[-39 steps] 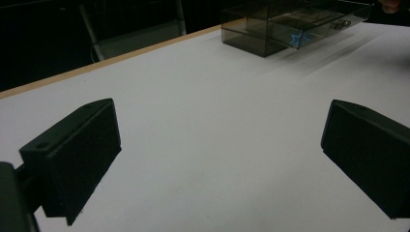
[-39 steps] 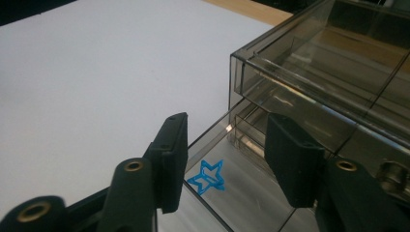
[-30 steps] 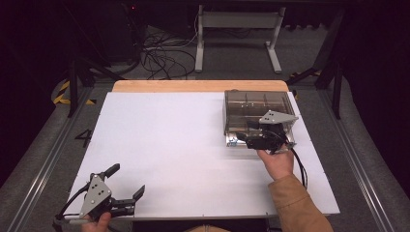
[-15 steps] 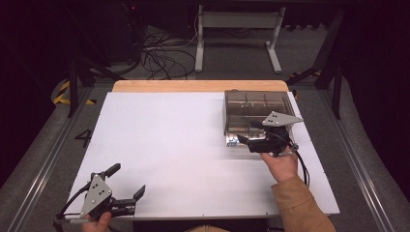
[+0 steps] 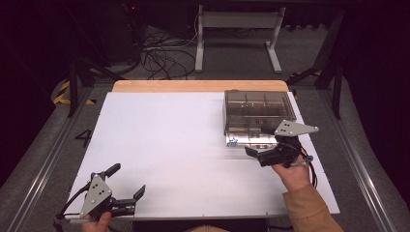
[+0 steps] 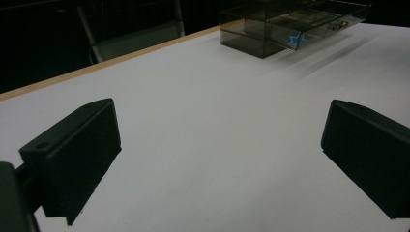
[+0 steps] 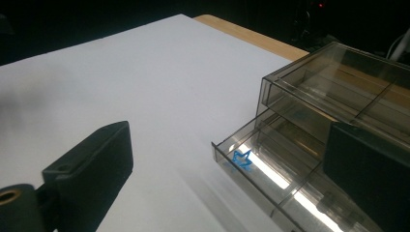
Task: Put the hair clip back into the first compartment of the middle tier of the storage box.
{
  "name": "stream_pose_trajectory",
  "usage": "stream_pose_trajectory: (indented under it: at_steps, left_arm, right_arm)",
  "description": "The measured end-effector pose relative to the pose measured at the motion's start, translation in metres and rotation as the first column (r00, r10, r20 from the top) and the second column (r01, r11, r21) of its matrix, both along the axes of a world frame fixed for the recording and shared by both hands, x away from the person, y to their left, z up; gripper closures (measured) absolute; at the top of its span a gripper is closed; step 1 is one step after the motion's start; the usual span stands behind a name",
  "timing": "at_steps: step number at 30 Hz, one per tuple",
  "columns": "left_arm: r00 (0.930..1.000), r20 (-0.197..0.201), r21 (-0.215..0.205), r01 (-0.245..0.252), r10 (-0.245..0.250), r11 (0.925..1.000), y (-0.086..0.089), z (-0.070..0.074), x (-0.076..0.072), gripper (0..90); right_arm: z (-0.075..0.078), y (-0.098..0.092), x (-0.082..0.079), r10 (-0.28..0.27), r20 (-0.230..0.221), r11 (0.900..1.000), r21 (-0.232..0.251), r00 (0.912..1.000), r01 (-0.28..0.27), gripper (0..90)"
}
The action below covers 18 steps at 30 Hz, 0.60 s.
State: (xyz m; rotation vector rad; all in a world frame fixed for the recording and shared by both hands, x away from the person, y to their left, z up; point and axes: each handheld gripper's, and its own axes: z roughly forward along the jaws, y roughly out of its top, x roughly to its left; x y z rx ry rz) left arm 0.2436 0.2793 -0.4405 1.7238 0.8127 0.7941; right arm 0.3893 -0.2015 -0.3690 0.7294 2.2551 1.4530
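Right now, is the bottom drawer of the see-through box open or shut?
Open. The drawer sticks out from under the box, toward the table's near edge.

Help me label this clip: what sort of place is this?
Likely a lab or recording workshop: a white-topped table in a dark room, loose cables on the floor behind, and hazard-striped tape beside it.

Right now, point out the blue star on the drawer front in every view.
High view: blue star right of centre, at the pulled-out drawer's left end.
Left gripper view: star upper right, far across the table.
Right gripper view: star centre, near the drawer's corner.
Shared landmark: the smoky clear drawer box.
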Motion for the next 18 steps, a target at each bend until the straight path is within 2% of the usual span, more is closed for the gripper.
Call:
stream_pose_trajectory:
  at_steps: [7, 18]
  left_arm:
    - [1.0000, 0.000, 0.000, 0.002, -0.002, 1.0000, 0.000, 0.000, 0.000, 1.1]
    - [1.0000, -0.001, -0.001, 0.004, -0.004, 1.0000, 0.000, 0.000, 0.000, 1.1]
  right_arm:
    - [-0.006, -0.010, -0.011, 0.027, 0.005, 0.999, 0.017, 0.9996, -0.028, 2.1]
    - [-0.019, -0.017, -0.025, 0.056, 0.028, 0.998, 0.011, 0.9980, -0.057, 0.4]
